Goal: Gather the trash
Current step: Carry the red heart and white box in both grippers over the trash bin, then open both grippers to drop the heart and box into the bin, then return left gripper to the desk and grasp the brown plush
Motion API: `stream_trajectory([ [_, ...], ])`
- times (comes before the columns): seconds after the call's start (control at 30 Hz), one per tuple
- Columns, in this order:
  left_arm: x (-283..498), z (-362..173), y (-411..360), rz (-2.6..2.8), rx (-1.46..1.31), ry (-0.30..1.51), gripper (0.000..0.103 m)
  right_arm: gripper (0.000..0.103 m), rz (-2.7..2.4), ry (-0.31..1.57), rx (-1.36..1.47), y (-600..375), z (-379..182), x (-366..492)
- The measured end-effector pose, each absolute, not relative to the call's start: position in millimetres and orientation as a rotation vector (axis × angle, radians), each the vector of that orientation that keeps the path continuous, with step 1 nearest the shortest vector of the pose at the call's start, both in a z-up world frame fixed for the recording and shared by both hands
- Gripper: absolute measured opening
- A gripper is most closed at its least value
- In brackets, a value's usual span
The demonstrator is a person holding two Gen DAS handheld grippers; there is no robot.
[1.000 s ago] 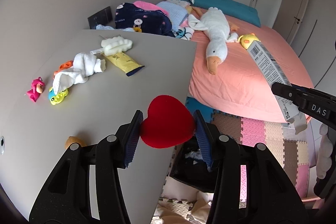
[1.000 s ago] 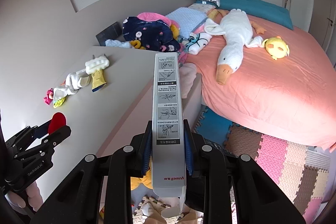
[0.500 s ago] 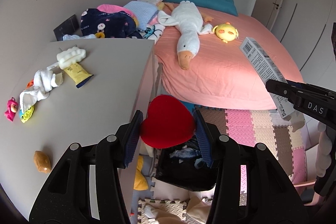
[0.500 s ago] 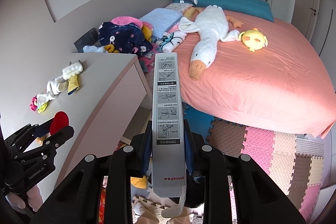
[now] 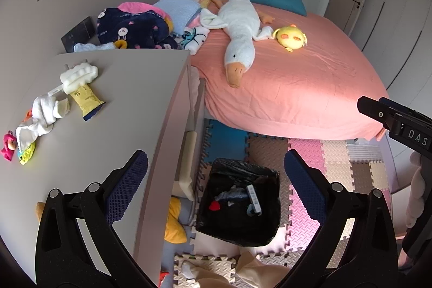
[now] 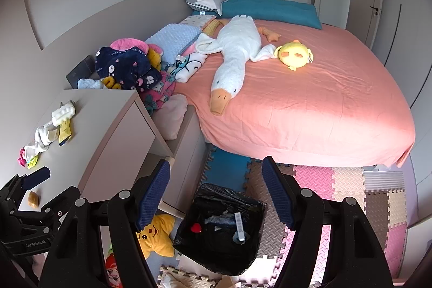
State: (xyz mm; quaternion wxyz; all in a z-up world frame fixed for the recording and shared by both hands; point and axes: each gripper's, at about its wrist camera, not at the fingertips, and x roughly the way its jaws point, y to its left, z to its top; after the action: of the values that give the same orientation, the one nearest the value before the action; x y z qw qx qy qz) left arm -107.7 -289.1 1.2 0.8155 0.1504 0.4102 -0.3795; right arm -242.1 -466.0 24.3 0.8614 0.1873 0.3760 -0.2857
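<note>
A black-lined trash bin (image 5: 216, 228) stands on the floor beside the desk; it also shows in the right wrist view (image 6: 199, 255). Inside lie a red heart (image 5: 214, 205) and a long grey box (image 5: 253, 198), also seen from the right as the heart (image 6: 196, 227) and the box (image 6: 238, 226). My left gripper (image 5: 216, 180) is open and empty above the bin. My right gripper (image 6: 216, 188) is open and empty above it too. On the desk (image 5: 129, 104) lie a yellow packet (image 5: 85, 101), white crumpled pieces (image 5: 46, 109) and a small brown item (image 6: 33, 198).
A bed (image 5: 297, 77) with a pink sheet holds a white goose plush (image 5: 239, 26) and a yellow plush (image 5: 291, 37). Clothes (image 5: 132, 27) pile at the desk's far end. Foam mats (image 5: 310, 153) cover the floor. A yellow star toy (image 6: 158, 234) lies under the desk.
Both grippers opened over the bin. The red heart left my left gripper and the grey box left my right gripper; both now lie in the bin.
</note>
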Motion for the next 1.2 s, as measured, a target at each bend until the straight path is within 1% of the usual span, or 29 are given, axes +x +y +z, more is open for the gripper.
stream_trajectory([
  [0.5, -80.6, -1.6, -254.3, -0.72, 0.281, 0.896, 0.098, 0.071, -0.518, 0.798, 0.368, -442.8, 25.2, -204.2],
  [1.2, -41.9, -8.7, -166.3, -0.525, 0.209, 0.923, 0.098, 0.071, -0.324, 0.829, 0.297, -372.7, 23.3, -128.6],
])
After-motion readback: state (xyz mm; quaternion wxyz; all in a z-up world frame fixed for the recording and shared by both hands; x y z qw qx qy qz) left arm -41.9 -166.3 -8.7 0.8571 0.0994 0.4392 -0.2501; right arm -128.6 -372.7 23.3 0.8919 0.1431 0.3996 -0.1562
